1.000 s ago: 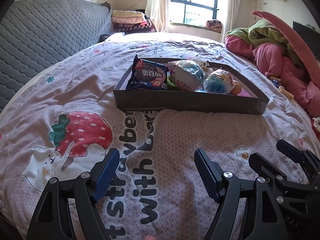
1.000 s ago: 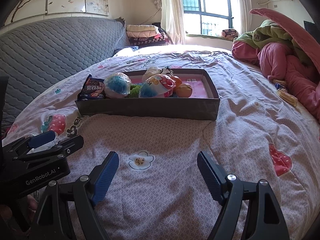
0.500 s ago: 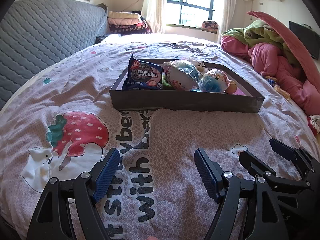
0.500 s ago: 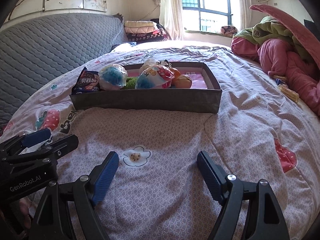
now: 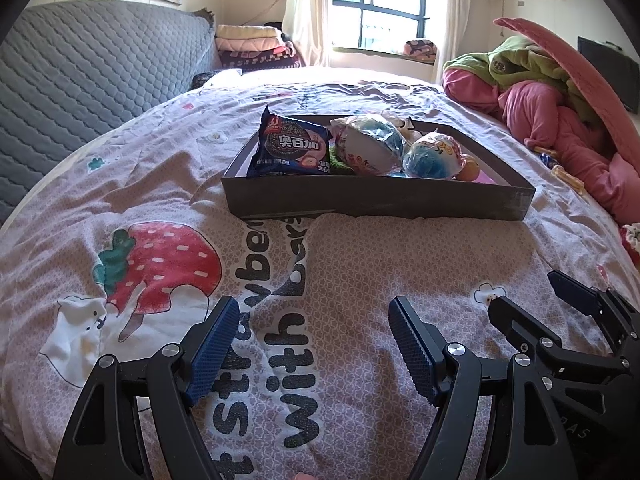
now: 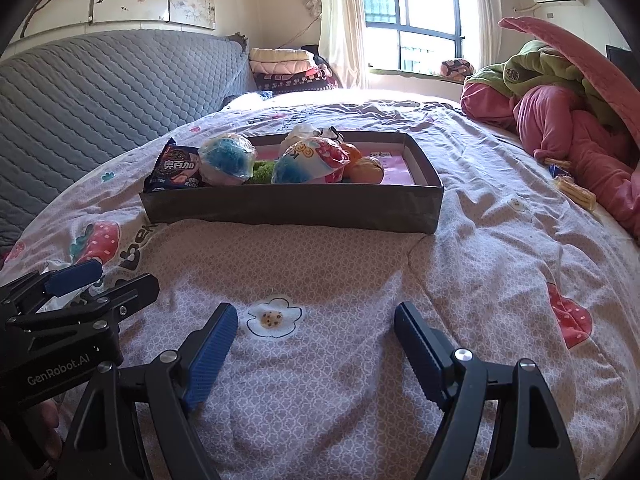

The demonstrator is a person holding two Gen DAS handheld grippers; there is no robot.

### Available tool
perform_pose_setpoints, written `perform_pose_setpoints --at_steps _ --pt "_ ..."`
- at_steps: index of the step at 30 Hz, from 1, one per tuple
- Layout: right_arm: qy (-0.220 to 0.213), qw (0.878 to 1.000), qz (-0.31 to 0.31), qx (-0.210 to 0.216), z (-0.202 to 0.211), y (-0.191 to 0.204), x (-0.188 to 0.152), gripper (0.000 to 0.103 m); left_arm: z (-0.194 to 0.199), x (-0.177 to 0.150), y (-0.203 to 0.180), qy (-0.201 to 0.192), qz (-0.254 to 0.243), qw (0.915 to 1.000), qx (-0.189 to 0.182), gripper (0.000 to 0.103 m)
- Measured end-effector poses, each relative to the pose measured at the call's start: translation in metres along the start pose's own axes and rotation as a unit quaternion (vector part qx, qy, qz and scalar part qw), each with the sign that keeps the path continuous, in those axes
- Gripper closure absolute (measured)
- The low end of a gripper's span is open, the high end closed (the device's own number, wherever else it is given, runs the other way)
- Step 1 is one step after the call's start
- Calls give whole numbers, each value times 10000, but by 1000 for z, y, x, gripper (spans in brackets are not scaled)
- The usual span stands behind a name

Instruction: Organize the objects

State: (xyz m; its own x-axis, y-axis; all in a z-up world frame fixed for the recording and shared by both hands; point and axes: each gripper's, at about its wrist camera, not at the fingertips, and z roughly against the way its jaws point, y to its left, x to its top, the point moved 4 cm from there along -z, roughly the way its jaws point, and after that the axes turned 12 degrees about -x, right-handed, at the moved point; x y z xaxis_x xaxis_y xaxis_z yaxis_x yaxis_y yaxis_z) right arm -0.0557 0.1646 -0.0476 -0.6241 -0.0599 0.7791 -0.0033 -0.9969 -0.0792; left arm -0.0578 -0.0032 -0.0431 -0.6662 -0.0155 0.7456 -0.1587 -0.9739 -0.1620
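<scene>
One dark grey tray (image 5: 376,200) rests on the bed (image 5: 360,264), at 12 o'clock from both claws and well apart from them. Countable contents:

- One blue cookie packet (image 5: 292,148), leaning at the tray's left end.
- Two round wrapped toy balls (image 5: 370,146) with blue filling, side by side, right of the packet.
- One green fuzzy item (image 6: 262,171), low between the balls.
- At least two orange balls (image 6: 366,170), right of the wrapped ones — exact count cannot be told.

The tray's right end shows bare pink floor.

Left claw (image 5: 314,346): jaws wide apart, nothing between them, held over the bedcover. Right claw (image 6: 316,350): likewise spread wide and empty, above a printed flower (image 6: 274,317).
</scene>
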Motion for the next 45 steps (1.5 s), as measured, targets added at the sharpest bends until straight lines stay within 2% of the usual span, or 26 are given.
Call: perform_pose_setpoints --at_steps 45 --pt "110 9998 154 -109 -9 5 -7 20 -7 -6 2 86 6 10000 10 25"
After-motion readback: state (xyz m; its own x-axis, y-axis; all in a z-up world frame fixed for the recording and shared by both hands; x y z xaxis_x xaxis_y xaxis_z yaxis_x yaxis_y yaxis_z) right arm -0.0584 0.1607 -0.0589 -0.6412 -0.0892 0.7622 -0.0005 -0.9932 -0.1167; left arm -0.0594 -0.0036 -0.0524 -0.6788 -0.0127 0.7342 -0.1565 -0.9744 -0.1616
